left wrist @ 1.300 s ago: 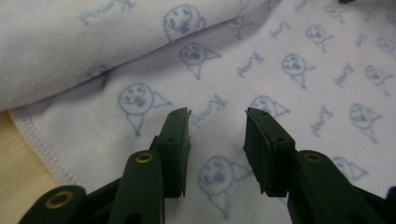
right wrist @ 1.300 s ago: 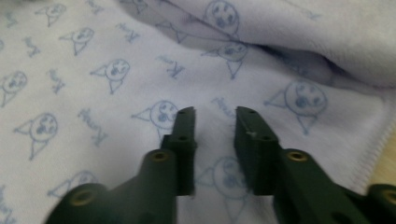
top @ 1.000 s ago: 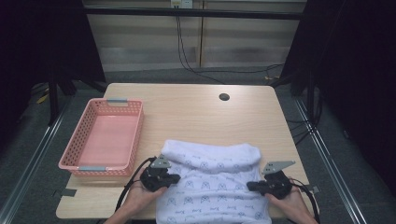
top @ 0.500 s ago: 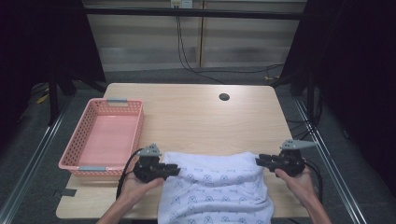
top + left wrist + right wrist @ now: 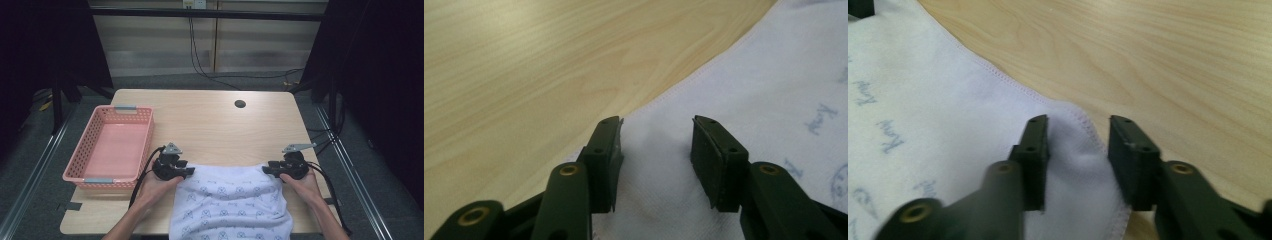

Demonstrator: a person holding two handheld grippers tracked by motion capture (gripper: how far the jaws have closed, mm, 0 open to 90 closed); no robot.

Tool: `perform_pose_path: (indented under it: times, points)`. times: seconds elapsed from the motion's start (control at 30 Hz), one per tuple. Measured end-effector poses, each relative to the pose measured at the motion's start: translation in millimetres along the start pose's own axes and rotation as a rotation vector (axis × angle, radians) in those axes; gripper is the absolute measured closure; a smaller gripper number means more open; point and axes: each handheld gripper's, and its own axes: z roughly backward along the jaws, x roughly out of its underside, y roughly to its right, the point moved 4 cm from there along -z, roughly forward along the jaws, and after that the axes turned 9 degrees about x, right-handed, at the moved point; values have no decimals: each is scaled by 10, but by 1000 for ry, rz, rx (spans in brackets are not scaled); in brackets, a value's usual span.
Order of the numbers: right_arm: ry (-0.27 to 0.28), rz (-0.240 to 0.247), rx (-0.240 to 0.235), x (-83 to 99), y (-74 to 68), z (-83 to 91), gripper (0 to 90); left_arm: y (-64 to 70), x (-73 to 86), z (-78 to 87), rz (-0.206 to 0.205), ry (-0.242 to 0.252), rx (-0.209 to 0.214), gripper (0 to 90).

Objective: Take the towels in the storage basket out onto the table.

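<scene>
A white towel with a small blue print lies spread on the near part of the wooden table and hangs over its front edge. My left gripper sits at the towel's far left corner and my right gripper at its far right corner. In the left gripper view the jaws of the left gripper stand apart, with the towel corner puffed up between them. The right gripper view has the right gripper just as open, the hemmed corner of the towel lying loose in its gap.
An empty pink plastic basket stands at the table's left side, close to the left gripper. A dark round hole is near the table's far edge. Bare wood stretches beyond the towel. Black cables trail from both grippers.
The towel has gone from a thicker folded shape to one flat layer drawn toward the near edge. Both grippers have shifted from its near sides to its far corners.
</scene>
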Motion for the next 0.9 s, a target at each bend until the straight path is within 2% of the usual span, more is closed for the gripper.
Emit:
perform_pose_path:
  times: [0.03,0.07,0.13,0.17,0.2,0.27,0.3,0.37,0.4,0.43,0.5,0.53,0.6,0.63,0.73,0.83,0.87,0.9]
  points:
    - [-2,-3,0,1,2,14,744,-16,7,16,2,3,-13,508]
    - [1,0,14,5,7,25,798,-28,8,33,8,20,-9,497]
    - [0,-2,28,20,16,42,865,-38,28,75,12,22,-16,490]
    - [-7,5,49,26,29,58,881,-35,40,88,13,19,-14,485]
    - [0,-4,44,24,41,81,888,-39,49,92,13,11,-39,483]
    - [19,-22,56,15,86,133,891,-58,65,81,16,11,-28,462]
    - [29,-18,52,13,98,141,891,-79,73,82,22,15,-56,458]
    - [45,-18,59,12,105,177,891,-118,90,79,50,23,-47,449]
    - [57,-23,55,6,106,197,891,-119,96,62,61,21,-57,449]
    - [71,-24,57,-5,112,210,891,-113,102,51,51,13,-46,473]
    - [89,-28,56,-32,114,235,889,-99,84,20,13,-2,-99,603]
    - [97,-29,52,-47,110,244,888,-81,64,4,15,5,-76,752]
    - [105,-24,62,-74,98,267,887,-65,29,18,19,32,-81,809]
    - [112,-27,58,-81,90,293,887,-60,4,46,45,73,-45,817]
    - [156,-33,53,-140,87,439,888,-58,-86,221,53,161,2,818]
    - [222,-36,47,-280,85,579,887,-50,-254,438,42,255,14,817]
    - [244,-32,48,-341,78,616,887,-43,-321,497,26,271,-1,817]
    - [266,-31,49,-410,74,650,887,-17,-395,541,33,285,-6,817]
